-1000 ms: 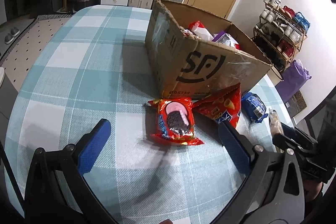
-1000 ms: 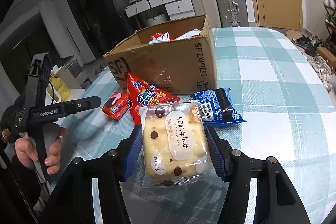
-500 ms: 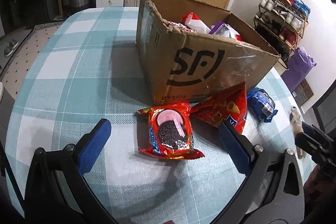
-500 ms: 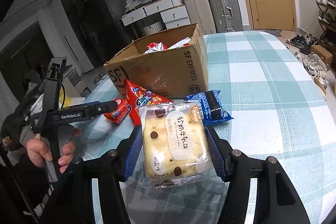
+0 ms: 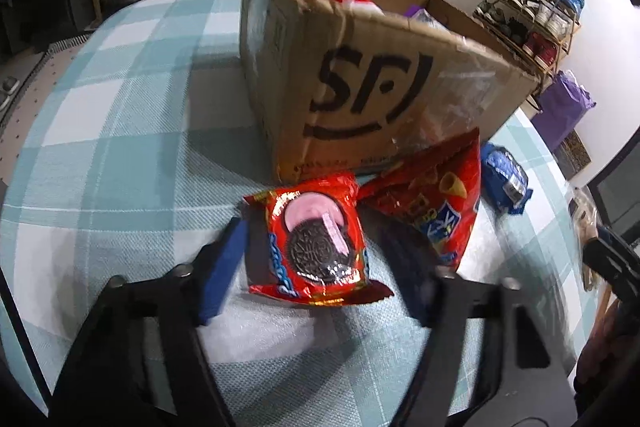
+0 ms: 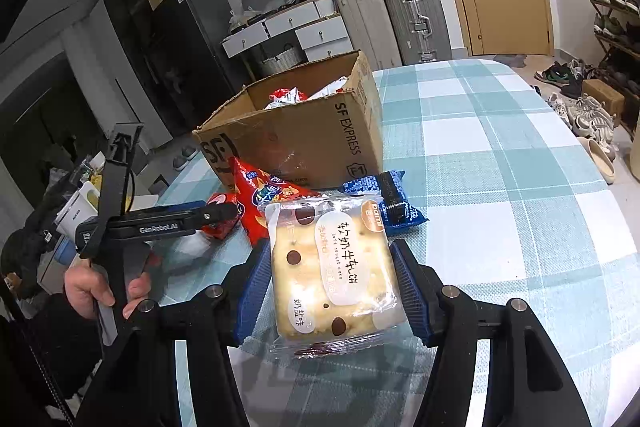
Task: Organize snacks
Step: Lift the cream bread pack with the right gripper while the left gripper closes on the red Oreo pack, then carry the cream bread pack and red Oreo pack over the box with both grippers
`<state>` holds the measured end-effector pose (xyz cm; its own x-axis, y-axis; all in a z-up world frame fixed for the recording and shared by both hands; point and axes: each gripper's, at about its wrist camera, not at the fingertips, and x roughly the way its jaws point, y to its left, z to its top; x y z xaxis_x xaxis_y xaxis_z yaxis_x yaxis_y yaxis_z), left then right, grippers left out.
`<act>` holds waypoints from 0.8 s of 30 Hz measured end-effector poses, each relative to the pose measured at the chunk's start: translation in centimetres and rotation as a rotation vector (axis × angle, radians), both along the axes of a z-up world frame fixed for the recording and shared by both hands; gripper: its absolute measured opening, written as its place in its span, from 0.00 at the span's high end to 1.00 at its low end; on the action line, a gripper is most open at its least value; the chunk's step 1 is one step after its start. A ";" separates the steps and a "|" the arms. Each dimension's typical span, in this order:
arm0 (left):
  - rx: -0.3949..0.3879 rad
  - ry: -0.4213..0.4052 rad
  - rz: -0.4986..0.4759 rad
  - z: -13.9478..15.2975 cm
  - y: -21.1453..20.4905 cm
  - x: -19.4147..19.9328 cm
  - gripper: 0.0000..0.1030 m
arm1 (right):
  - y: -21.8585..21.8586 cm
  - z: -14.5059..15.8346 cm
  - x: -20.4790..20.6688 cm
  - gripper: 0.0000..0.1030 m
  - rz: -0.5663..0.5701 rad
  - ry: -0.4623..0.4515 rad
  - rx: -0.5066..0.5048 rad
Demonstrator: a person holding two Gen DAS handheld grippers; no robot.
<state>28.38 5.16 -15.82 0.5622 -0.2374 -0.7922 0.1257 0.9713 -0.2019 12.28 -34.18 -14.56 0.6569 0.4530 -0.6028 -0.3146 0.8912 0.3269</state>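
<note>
My left gripper (image 5: 316, 259) has its fingers on either side of a red Oreo packet (image 5: 316, 247) lying on the table; the jaws are narrowing around it and look blurred. My right gripper (image 6: 332, 287) is shut on a clear packet of nougat cake (image 6: 332, 267), held above the table. An open SF cardboard box (image 5: 360, 83) with several snacks inside stands behind the packets; it also shows in the right wrist view (image 6: 304, 143). A red chips bag (image 5: 436, 203) and a blue cookie packet (image 5: 504, 179) lie by the box.
The table has a teal checked cloth (image 5: 120, 115). Suitcases (image 6: 412, 19) and drawers stand by the back wall. A shoe rack (image 5: 528, 11) is at the right. The left gripper's body (image 6: 152, 223) shows in the right wrist view.
My left gripper moved down and forward onto the Oreo packet and its jaws closed in around it. My right gripper rose a little with the cake packet.
</note>
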 end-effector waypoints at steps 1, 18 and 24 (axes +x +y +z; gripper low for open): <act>-0.006 -0.001 -0.012 -0.1 0.0 0.0 0.54 | 0.0 0.0 -0.1 0.42 0.000 0.000 0.001; -0.019 -0.051 -0.013 1.8 0.8 -2.5 0.60 | 0.2 0.6 -1.0 0.42 -0.007 -0.012 0.012; -0.023 -0.061 -0.019 3.1 0.9 -3.7 0.60 | 0.4 1.4 -1.4 0.42 -0.003 -0.027 0.018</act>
<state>24.67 6.06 -12.69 0.6042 -0.2668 -0.7508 0.1571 0.9637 -0.2160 10.86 -33.74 -13.16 0.6739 0.4617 -0.5767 -0.3212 0.8861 0.3341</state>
